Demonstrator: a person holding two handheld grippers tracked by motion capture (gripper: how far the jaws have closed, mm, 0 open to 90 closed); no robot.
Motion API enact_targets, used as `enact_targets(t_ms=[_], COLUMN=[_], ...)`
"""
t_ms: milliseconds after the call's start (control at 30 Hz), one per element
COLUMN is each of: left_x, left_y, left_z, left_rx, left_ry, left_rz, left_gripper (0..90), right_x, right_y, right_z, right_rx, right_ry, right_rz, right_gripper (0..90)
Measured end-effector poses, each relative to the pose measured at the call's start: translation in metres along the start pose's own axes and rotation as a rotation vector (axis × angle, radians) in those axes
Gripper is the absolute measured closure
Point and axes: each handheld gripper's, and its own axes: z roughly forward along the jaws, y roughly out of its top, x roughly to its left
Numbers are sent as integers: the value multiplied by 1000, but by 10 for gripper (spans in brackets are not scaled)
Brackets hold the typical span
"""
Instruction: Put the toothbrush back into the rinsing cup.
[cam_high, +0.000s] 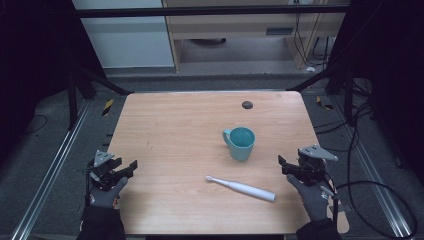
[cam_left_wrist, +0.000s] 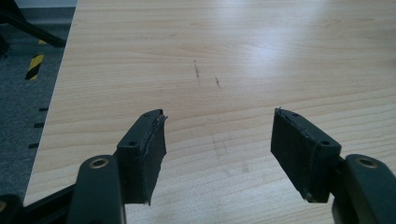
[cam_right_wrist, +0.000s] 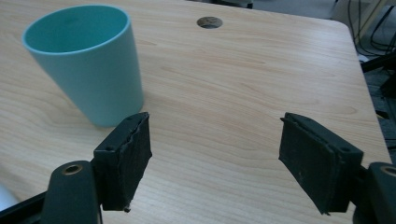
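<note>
Teal cup (cam_high: 241, 142) stands upright mid-table (cam_high: 170, 135), white toothbrush (cam_high: 242, 188) lying just before it, apart. Left claw (cam_high: 131, 167) and right claw (cam_high: 281, 165) rest wide and empty at opposite edges, likely staged for a reach.

floor (cam_high: 45, 165): grey carpet | wooden table (cam_high: 170, 130) | light cabinet (cam_high: 240, 30) behind | cables (cam_high: 370, 190) right

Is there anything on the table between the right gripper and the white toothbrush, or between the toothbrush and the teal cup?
Nothing visible. The right gripper, jaws open, sits at the table's right edge, with bare wood between it and the white electric toothbrush. The teal plastic cup with a handle stands upright just beyond the toothbrush, with bare wooden tabletop between them.
</note>
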Motion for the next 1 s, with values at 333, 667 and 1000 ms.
enact_targets(t_ms=[333, 667, 1000], left_x=[-4, -7, -9], left_y=[-2, -3, -4], left_z=[2, 3, 7], left_rx=[29, 32, 52], left_ry=[9, 2, -18], left_rz=[28, 29, 38], left_gripper=[376, 416, 474], right_x=[22, 29, 35], right_y=[-1, -3, -12], right_z=[1, -1, 2], right_rx=[62, 103, 179], right_ry=[66, 155, 216], right_rz=[-90, -89, -101], right_gripper=[330, 475, 672])
